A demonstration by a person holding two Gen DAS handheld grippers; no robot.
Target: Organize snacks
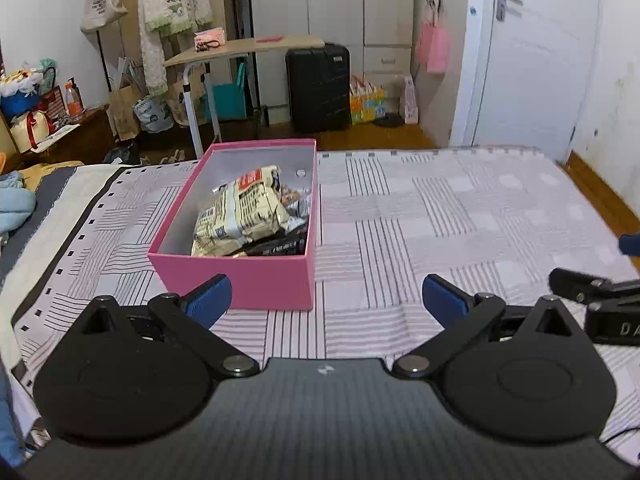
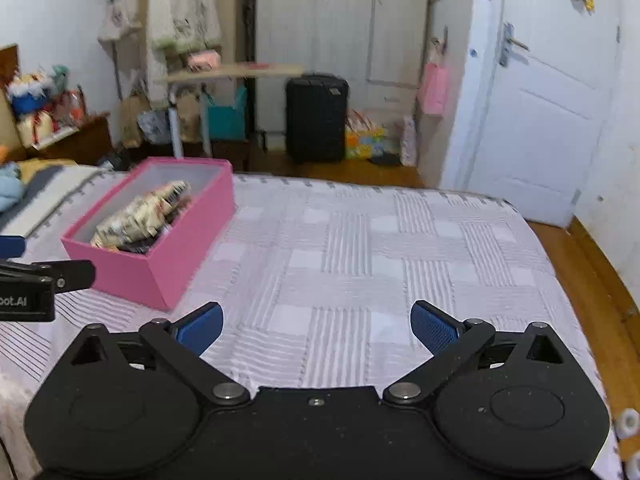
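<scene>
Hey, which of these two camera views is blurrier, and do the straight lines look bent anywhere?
Right wrist view: motion-smeared, the snack packets in the pink box lose their print. Left wrist view: sharper, packet text visible, slight smear at the bed's right edge. Both: fisheye bowing, the door and floor edge curve; soft, even indoor light, no glare.

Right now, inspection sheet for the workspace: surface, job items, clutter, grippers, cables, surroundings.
Surface: bed sheet, pale checked pattern, no loose snacks seen on it.
Job items: pink box open on the sheet; cream snack packet on top of darker packets inside.
Clutter: blue cloth at the left bed edge.
Grippers: left gripper open, empty, just short of the box; right gripper open, empty, over bare sheet.
Cables: nothing seen.
Surroundings: black suitcase, folding table, white door, wardrobe.
</scene>
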